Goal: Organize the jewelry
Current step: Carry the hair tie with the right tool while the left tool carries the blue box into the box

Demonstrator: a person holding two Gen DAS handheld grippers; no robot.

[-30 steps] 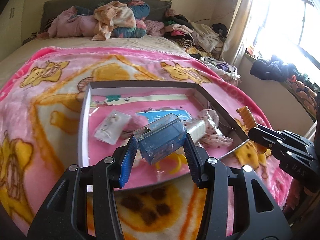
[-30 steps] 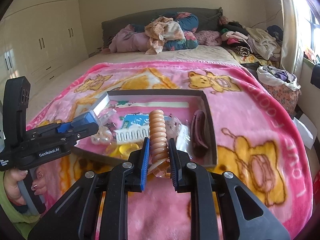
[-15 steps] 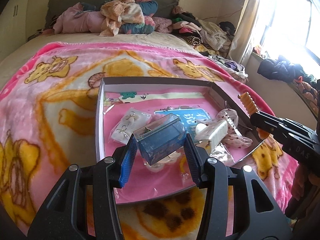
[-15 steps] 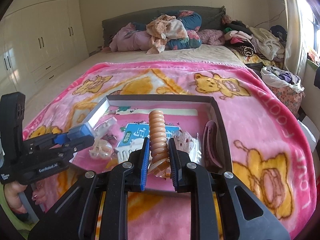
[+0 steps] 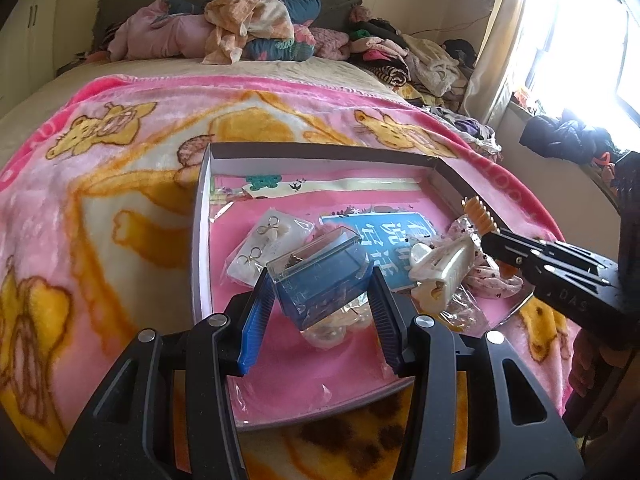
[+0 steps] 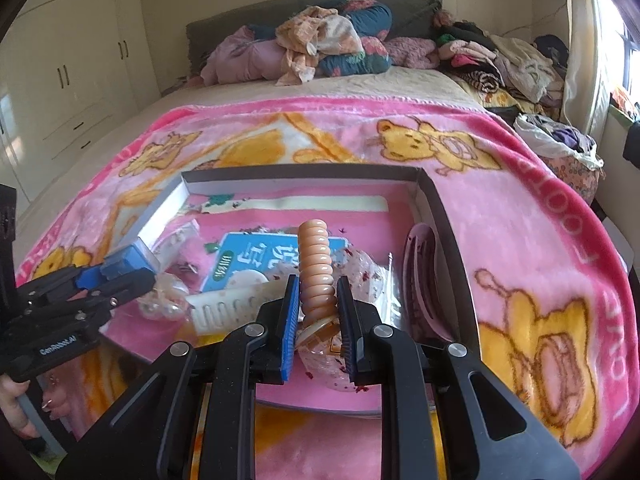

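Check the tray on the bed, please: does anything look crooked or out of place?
Yes. The small blue box sits tilted between the left gripper pads, one corner down. In the tray the items lie in a loose heap rather than sorted; the white hair clip rests across other pieces.

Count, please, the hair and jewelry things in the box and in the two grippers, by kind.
Claw clips: 2, cream and mauve
Spiral hair ties: 1, in right gripper
Blue clear cases: 1, in left gripper
Earring packets: 1
Blue cards: 1
Total: 6
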